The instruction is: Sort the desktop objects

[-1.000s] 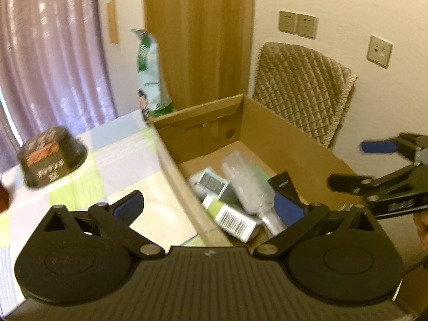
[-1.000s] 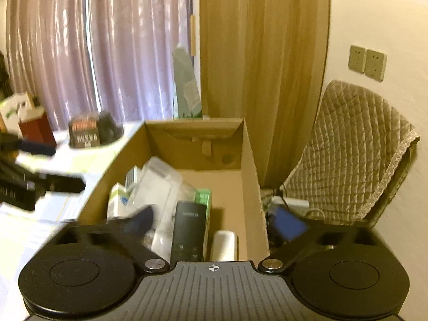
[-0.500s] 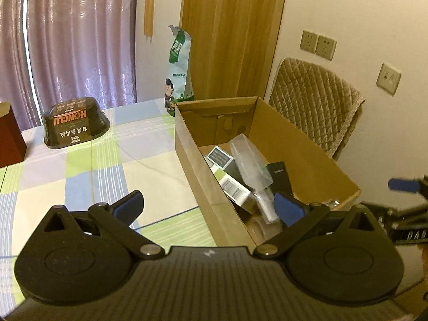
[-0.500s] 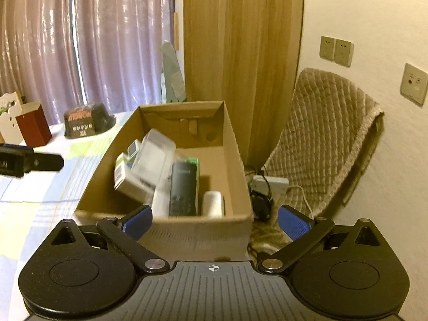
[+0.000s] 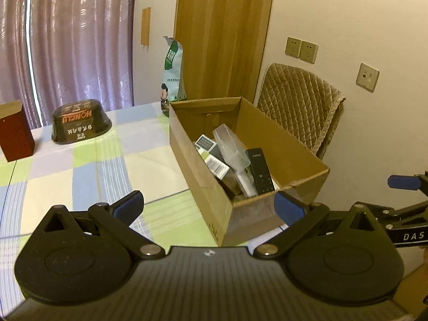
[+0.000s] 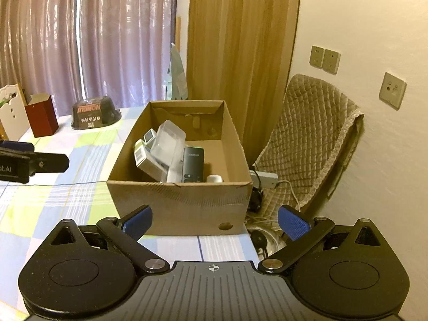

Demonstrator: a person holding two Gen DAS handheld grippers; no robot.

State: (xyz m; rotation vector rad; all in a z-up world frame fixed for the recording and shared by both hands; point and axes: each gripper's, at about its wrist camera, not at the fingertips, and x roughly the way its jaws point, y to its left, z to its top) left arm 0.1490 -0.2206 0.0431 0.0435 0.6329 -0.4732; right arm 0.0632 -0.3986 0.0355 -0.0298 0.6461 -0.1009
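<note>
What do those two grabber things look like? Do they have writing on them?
Both are black plastic. The left gripper and the right gripper each have two round housings, silver pivot screws, a ribbed grey body, and slim arms ending in blue textured fingertips. White lettering shows on their sides, only partly readable: "DAS" on the right one, "ot.AI" on the left. No cables or sleeves show.

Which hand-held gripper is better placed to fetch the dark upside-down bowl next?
Probably the left hand-held gripper: open and empty, it sits over the checked tablecloth on the dark upside-down bowl's side, while the right hand-held gripper faces the cardboard box.
</note>
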